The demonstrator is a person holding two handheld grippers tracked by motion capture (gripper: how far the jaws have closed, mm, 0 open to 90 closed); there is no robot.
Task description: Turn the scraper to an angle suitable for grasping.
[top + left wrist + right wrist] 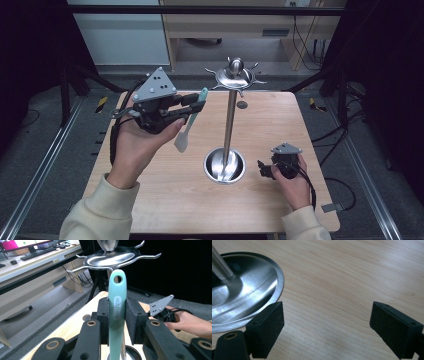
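Note:
My left gripper [192, 106] is raised above the table's left half and shut on a spatula [190, 122] with a teal handle and a white blade that hangs down. In the left gripper view the teal handle [117, 315] stands upright between the two pads, its hanging hole just below the hooked steel top [112, 258] of the utensil stand. That stand [231, 120] rises on a thin pole from a round dish base [225, 165] at mid-table. My right gripper [263, 169] rests low on the table to the right of the base, open with nothing between its pads [265, 331].
The wooden table [165, 200] has free surface in front and to the left. A small round hole [242, 104] sits near its far edge. Black frame bars and cables surround the table; a desk with a keyboard [37, 253] stands beyond.

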